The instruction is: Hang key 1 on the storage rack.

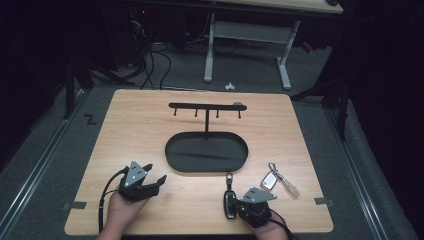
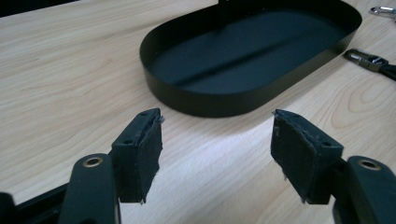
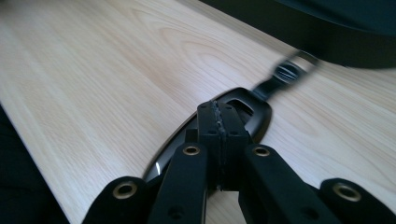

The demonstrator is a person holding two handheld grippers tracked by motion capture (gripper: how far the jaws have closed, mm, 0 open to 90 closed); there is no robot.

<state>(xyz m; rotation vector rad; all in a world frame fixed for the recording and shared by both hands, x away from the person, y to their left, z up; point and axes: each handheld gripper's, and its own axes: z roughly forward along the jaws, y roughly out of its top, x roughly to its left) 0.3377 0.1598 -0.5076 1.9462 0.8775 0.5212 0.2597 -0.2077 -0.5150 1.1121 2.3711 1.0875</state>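
A black key fob (image 1: 229, 201) with a short strap and ring (image 3: 285, 74) lies flat near the table's front edge. My right gripper (image 1: 238, 204) sits right over it. In the right gripper view its jaws (image 3: 217, 106) are pressed pad to pad on top of the fob (image 3: 256, 116), with nothing visible between them. To the right lies a silver key tag (image 1: 270, 180) on a clip and cord. My left gripper (image 1: 155, 172) rests at the front left, open and empty (image 2: 217, 119), facing the black oval tray (image 2: 201, 100).
The oval tray (image 1: 170, 159) stands mid-table with a post and a hook bar (image 1: 206, 106) rising from its far side. The fob's clip (image 2: 369, 60) lies just right of the tray. Bare wood spreads left of and behind the tray.
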